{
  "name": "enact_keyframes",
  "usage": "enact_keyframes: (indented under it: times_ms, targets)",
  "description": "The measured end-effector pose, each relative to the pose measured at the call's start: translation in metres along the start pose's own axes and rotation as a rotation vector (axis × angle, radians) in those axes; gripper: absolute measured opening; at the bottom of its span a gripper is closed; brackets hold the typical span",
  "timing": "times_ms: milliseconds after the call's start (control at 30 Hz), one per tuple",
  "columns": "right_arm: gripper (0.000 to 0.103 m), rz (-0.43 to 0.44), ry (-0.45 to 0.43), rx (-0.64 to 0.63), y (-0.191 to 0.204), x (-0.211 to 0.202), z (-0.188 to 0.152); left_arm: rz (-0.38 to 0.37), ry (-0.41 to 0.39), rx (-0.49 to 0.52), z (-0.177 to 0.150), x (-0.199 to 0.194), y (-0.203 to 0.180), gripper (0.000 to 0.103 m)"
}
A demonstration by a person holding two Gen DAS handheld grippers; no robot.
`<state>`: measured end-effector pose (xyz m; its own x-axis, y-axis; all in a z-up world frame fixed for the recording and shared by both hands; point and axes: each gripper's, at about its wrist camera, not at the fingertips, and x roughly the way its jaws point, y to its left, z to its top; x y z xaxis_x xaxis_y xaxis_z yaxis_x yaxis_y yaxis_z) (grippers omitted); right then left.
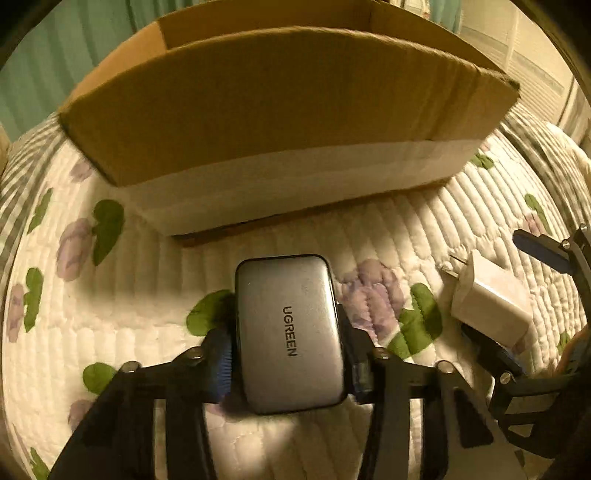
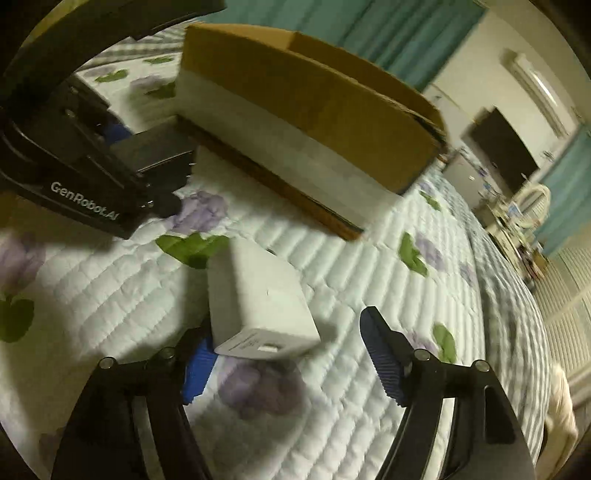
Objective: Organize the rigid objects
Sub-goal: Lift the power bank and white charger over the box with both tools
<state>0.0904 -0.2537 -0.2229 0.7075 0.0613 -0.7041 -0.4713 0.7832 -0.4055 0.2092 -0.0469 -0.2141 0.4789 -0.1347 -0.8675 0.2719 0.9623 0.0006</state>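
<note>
My left gripper is shut on a grey UGREEN charger, held just above the quilt in front of an open cardboard box. In the right wrist view the same charger shows dark in the left gripper at the upper left. A white plug adapter lies on the quilt between the open fingers of my right gripper, against the left pad; the right pad stands apart from it. The adapter also shows at the right of the left wrist view.
The box stands on a floral quilted bed, a white band along its lower side. Green curtains hang behind. A dark screen and cluttered furniture stand beyond the bed's right edge.
</note>
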Motion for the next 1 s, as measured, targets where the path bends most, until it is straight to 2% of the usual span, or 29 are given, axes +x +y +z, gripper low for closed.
enact_keyframes:
  times_ms: [100, 167, 267, 500, 600, 833, 933, 1000]
  targets:
    - [0.071, 0.041, -0.005, -0.010, -0.001, 0.002, 0.008, -0.014, -0.016, -0.016, -0.002, -0.004, 0.009, 0.042]
    - [0.046, 0.086, 0.005, -0.025, 0.001, 0.003, 0.012, -0.006, -0.026, -0.007, -0.006, -0.007, 0.009, 0.042]
    - [0.046, 0.093, 0.006, 0.015, 0.000, 0.002, 0.011, 0.002, -0.039, 0.010, -0.018, -0.016, -0.002, 0.042]
    - [0.046, 0.238, 0.042, 0.318, -0.032, -0.007, 0.000, 0.006, -0.064, -0.009, -0.031, -0.040, 0.007, 0.042]
    - [0.046, 0.274, 0.049, 0.405, -0.039, -0.015, -0.005, 0.012, -0.083, -0.019, -0.037, -0.050, 0.013, 0.042]
    - [0.046, 0.322, 0.020, 0.507, -0.045, -0.042, -0.008, 0.014, -0.147, -0.041, -0.057, -0.089, 0.032, 0.042]
    - [0.046, 0.319, -0.014, 0.509, -0.043, -0.055, 0.001, 0.009, -0.183, -0.043, -0.061, -0.110, 0.040, 0.042]
    - [0.046, 0.295, -0.055, 0.489, -0.042, -0.067, 0.008, 0.012, -0.211, -0.030, -0.051, -0.116, 0.027, 0.042]
